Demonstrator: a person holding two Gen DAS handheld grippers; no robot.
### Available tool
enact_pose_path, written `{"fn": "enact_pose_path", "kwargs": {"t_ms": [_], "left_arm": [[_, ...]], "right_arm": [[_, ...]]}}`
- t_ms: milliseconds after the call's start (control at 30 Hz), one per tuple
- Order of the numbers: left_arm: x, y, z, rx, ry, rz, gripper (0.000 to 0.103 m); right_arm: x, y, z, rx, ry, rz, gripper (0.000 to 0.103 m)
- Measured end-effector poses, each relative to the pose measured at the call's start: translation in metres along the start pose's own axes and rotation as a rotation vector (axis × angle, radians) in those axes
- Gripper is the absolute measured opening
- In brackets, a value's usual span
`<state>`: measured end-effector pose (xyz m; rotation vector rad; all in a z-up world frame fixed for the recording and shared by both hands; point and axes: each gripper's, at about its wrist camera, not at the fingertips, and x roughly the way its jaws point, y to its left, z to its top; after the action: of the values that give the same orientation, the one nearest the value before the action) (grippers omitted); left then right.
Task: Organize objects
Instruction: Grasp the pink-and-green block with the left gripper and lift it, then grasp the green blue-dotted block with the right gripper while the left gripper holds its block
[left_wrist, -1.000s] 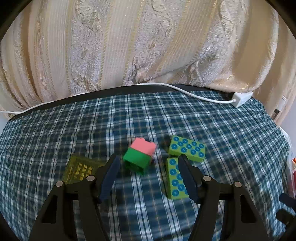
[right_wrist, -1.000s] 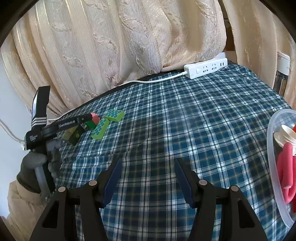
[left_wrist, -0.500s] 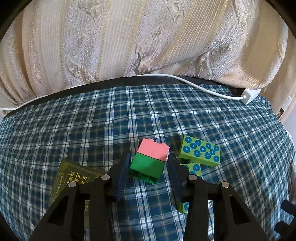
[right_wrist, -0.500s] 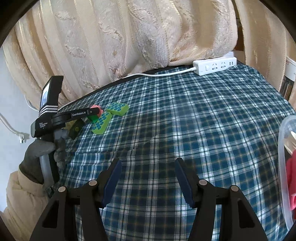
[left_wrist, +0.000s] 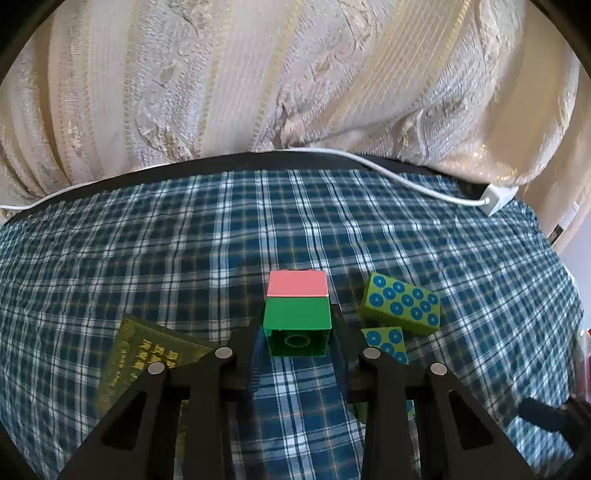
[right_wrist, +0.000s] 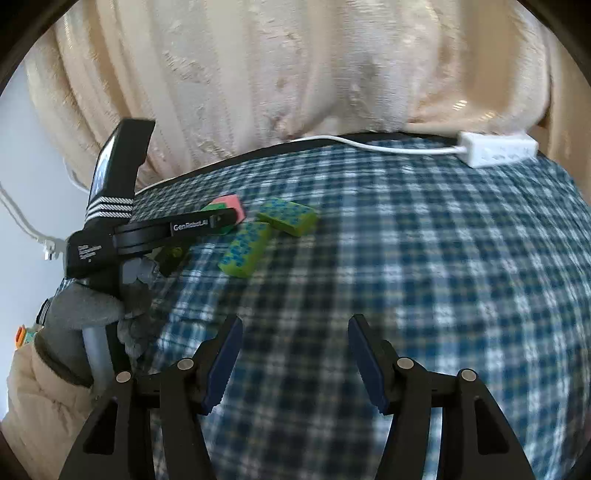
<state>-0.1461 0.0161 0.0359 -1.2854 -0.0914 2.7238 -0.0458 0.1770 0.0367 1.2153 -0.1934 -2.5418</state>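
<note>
A pink-and-green block (left_wrist: 297, 310) lies on its side on the plaid cloth, pink half away from me. My left gripper (left_wrist: 297, 332) is shut on its green half; it also shows in the right wrist view (right_wrist: 221, 218) with the block (right_wrist: 231, 206) between its fingers. Two green bricks with blue dots lie just right of it: one (left_wrist: 400, 303) farther, one (left_wrist: 388, 345) nearer and partly hidden by my right finger. My right gripper (right_wrist: 295, 363) is open and empty over bare cloth, well apart from the bricks (right_wrist: 288, 218).
A flat dark-green card (left_wrist: 147, 354) lies left of the block under my left finger. A white power strip (right_wrist: 496, 153) and its cable (left_wrist: 388, 173) lie at the table's far edge against a cream curtain (left_wrist: 258, 81). A gloved hand (right_wrist: 92, 306) holds the left gripper.
My left gripper moved forward and closed on the pink-and-green block, which now lies straight between the fingers. My right gripper turned left, so the clear container has left its view.
</note>
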Motion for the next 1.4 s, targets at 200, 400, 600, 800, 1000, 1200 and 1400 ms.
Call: {"fn": "enact_pose_path", "kwargs": {"t_ms": [200, 400, 600, 800, 1000, 1200, 1400], "left_arm": [[-0.013, 0.005, 0.005, -0.024, -0.024, -0.017, 0.032], [-0.029, 0.008, 0.011, -0.037, -0.059, -0.024, 0.032], [-0.039, 0.014, 0.015, -0.055, -0.083, -0.019, 0.032], [-0.043, 0.016, 0.016, -0.063, -0.089, -0.020, 0.032], [-0.046, 0.019, 0.017, -0.074, -0.096, -0.019, 0.032], [-0.047, 0.020, 0.018, -0.083, -0.096, -0.017, 0.032], [-0.047, 0.020, 0.017, -0.081, -0.096, -0.016, 0.032]], "right_arm": [[0.022, 0.013, 0.017, -0.009, 0.013, 0.031, 0.063], [0.046, 0.022, 0.030, -0.008, 0.036, 0.026, 0.063], [0.061, 0.028, 0.039, -0.010, 0.044, 0.019, 0.063], [0.071, 0.034, 0.046, -0.024, 0.044, 0.014, 0.063], [0.083, 0.039, 0.050, -0.040, 0.052, 0.002, 0.057], [0.086, 0.043, 0.051, -0.058, 0.046, -0.021, 0.049], [0.086, 0.042, 0.054, -0.065, 0.048, -0.050, 0.035]]}}
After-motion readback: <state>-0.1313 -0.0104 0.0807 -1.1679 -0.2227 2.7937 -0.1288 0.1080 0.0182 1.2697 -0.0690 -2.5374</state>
